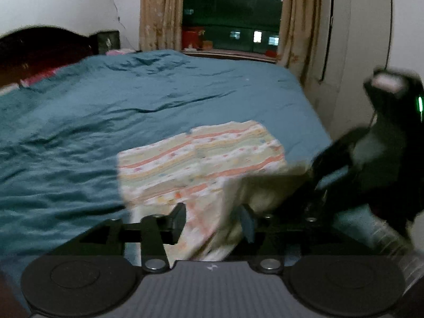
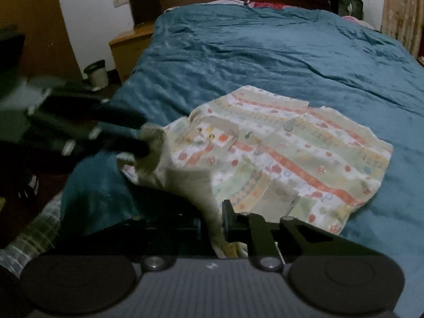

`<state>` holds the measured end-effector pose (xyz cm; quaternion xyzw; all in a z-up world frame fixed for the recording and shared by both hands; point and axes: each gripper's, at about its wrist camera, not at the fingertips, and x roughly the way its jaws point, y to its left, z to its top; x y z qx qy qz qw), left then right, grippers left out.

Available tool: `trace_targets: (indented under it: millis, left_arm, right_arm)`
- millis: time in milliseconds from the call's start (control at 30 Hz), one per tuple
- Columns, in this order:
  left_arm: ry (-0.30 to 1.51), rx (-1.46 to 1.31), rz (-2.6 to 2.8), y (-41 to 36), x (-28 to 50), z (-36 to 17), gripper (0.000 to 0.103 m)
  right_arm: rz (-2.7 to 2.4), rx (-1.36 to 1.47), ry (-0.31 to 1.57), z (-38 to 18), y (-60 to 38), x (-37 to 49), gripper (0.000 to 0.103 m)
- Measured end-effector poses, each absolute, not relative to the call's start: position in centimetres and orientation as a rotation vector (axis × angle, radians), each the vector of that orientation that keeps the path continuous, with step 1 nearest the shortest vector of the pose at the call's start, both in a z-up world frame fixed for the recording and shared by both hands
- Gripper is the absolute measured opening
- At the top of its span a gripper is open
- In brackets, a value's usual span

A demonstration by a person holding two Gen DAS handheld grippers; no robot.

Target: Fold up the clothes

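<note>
Clearly the fold is in mid-lift: a small, soft cotton garment printed in pastel stripes of orange, green and yellow [image 2: 288, 153] lies mostly flat near the foot corner of the bed, on a rumpled teal satin bedspread [image 2: 265, 53], while its near edge is raised off the cover by both tools. The right gripper [image 2: 212, 220] has its black fingers drawn close together on a bunched fold of the cloth, which runs up between them. The left gripper [image 1: 214, 220] stands with its fingers some way apart and fabric hanging through the gap; the blur makes it hard to say whether its pads press on the cloth, though the right wrist view shows its tips [image 2: 143, 143] at a raised corner. My reading is that the near hem is being carried over toward the far side. The next move calls for both corners to travel level and together, since a loose left hold could let that corner slip and skew the crease.
</note>
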<state>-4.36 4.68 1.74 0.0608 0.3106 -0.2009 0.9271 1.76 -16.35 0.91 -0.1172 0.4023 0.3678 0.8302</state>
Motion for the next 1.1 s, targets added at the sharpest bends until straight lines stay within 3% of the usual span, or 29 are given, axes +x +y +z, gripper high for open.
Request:
trace_targets:
  millis: [433, 467, 500, 600, 733, 1100]
  left_arm:
    - [0.609, 0.469, -0.282, 3.6, -4.3, -3.0, 0.049]
    - [0.604, 0.487, -0.283, 3.6, -4.1, -3.2, 0.044]
    - [0.599, 0.503, -0.287, 3.6, -4.0, -3.3, 0.030]
    - [0.579, 0.528, -0.305, 3.6, -4.1, -3.0, 0.011]
    - [0.550, 0.517, -0.311, 3.9, -4.9, -1.8, 0.007]
    - [0.569, 0.497, -0.408, 4.8, -11.4, 3.3, 0.006]
  right_arm:
    - [0.755, -0.241, 0.823, 2.8, -16.2, 3.5, 0.012]
    - [0.753, -0.242, 0.822, 2.7, -16.2, 3.4, 0.012]
    - [0.750, -0.241, 0.820, 2.7, -16.3, 3.3, 0.012]
    - [0.747, -0.250, 0.806, 2.7, -16.3, 2.9, 0.009]
    - [0.747, -0.267, 0.769, 3.3, -16.3, 2.2, 0.007]
    - [0.882, -0.284, 0.737, 8.7, -18.1, -3.9, 0.006]
